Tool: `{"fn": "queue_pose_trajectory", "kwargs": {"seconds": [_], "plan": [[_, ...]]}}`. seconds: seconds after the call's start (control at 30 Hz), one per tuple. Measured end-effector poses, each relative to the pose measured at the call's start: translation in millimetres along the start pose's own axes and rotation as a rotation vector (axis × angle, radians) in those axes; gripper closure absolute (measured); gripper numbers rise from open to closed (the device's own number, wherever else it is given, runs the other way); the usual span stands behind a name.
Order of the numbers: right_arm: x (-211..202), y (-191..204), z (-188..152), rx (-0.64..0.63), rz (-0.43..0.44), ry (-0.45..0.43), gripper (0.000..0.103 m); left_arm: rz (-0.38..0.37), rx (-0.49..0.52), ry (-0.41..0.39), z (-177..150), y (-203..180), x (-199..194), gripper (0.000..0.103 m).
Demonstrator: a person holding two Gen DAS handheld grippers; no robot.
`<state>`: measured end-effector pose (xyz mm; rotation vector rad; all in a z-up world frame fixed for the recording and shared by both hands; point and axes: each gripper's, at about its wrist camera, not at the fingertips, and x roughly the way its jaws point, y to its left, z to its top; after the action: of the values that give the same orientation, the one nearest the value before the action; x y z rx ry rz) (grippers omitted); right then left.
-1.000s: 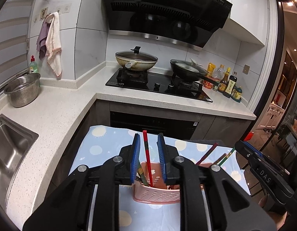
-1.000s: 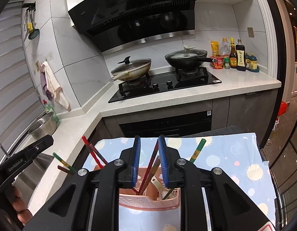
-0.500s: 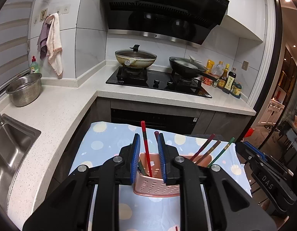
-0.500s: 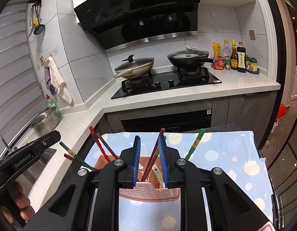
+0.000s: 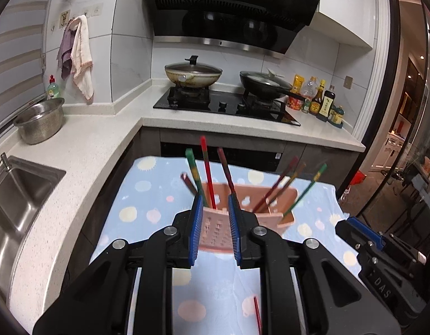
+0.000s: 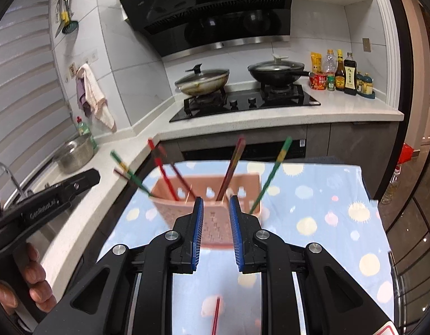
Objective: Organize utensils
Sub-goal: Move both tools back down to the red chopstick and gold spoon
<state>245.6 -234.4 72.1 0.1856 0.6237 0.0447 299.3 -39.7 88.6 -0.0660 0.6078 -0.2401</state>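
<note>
Left gripper [image 5: 214, 205] is hovering just short of the pink utensil basket [image 5: 247, 205], jaws parted, nothing between the pads. Right gripper [image 6: 216, 206] is doing the same from its side: jaws apart, gripping nothing, basket [image 6: 206, 195] sitting dead ahead at 12 o'clock.

Basket is sitting on the blue spotted cloth [image 5: 148, 195], slightly motion-blurred in both views. Chopsticks are standing in it, tilted:
- Left wrist view: red chopstick [image 5: 207, 167] is leaning near upright at 12 o'clock, green-tipped one [image 5: 193, 171] just beside it at 11 o'clock, another green one [image 5: 309, 188] fanning out toward 2 o'clock.
- Right wrist view: green chopstick [image 6: 272, 173] is leaning to 1 o'clock, a dark red pair [image 6: 232, 167] at 12 o'clock, more fanning to 10 o'clock.

One loose red chopstick [image 6: 215, 316] is lying flat on the cloth [image 6: 312, 195] at 6 o'clock, between the right gripper's arms, apart from the basket. Same stick [image 5: 257, 316] is showing in the left wrist view.

Counter, stove [image 5: 228, 106] and two lidded pans are sitting behind at 12 o'clock.
</note>
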Motion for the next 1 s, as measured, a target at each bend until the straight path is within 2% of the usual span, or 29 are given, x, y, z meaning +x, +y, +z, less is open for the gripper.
{"fn": "queue_pose_trajectory", "kwargs": {"seconds": [0.63,0.83,1.0], "plan": [[-34,4,-177,-0.021,-0.01,0.307,0.084,0.054,-0.025,0.267,-166,11,-15,0.081],[-37,8,-212,-0.033,-0.003,0.373,0.083,0.076,-0.019,0.32,-195,10,-17,0.081],[-36,10,-229,-0.047,-0.003,0.402,0.083,0.084,-0.018,0.357,-214,11,-18,0.081]]}}
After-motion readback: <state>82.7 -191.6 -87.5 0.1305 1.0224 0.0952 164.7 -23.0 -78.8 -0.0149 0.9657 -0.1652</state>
